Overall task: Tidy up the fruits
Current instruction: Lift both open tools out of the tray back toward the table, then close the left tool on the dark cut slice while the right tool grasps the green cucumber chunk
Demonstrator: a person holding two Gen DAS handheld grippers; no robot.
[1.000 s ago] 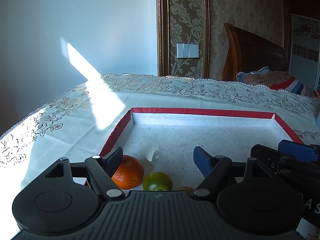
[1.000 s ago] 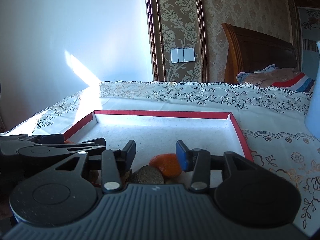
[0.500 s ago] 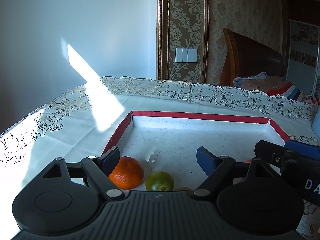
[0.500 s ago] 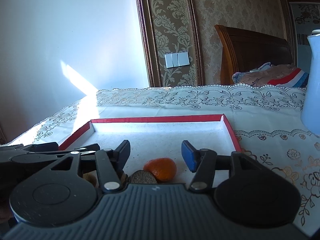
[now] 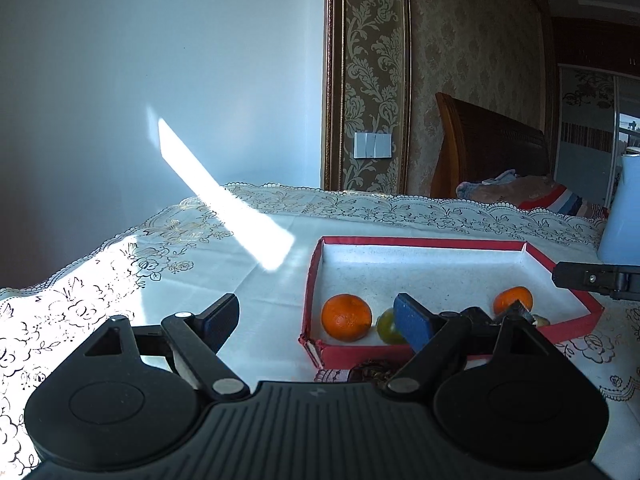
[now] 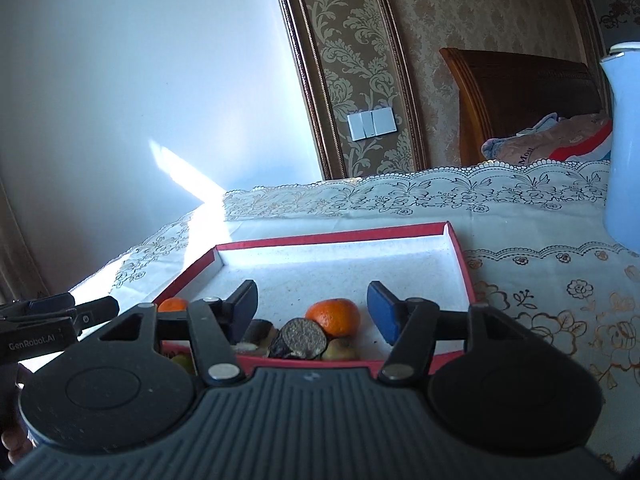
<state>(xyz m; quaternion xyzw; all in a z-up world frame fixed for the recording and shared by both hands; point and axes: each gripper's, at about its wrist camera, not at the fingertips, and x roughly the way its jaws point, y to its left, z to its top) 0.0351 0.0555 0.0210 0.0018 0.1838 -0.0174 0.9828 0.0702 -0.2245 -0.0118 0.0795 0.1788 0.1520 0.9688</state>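
Fruits lie in the near part of a shallow red-edged tray (image 5: 456,243): a large orange (image 5: 346,317) by the near left corner, a green citrus (image 5: 387,326) just beside it, and a smaller orange (image 6: 333,317) toward the right, with a dark rough-skinned fruit (image 6: 298,339) touching its near side. A second ago the left tool (image 5: 316,320) looked straight down into the tray with the large orange against its left finger; now that camera has slid off to the left, so the tray sits to the right of its view and the left finger hangs over bare cloth. The right tool (image 6: 312,310) stood narrow a second ago, over the small orange; it has since spread, and its view has rolled, so the wall now leans.

The tabletop (image 5: 120,280) wears a white cloth with gold floral lace, crossed by a bright bar of sunlight. Behind are a pale wall, a damask wallpaper panel in a gilt frame, a light switch (image 5: 372,145), a wooden headboard (image 5: 488,148) with folded bedding, and a pale blue jug (image 6: 624,148) at the right.

Both tools point slightly downward. The left tool stands wide with nothing between its pads; the right tool is moderately spread, gripping nothing, the small orange and dark fruit lying beyond its gap.
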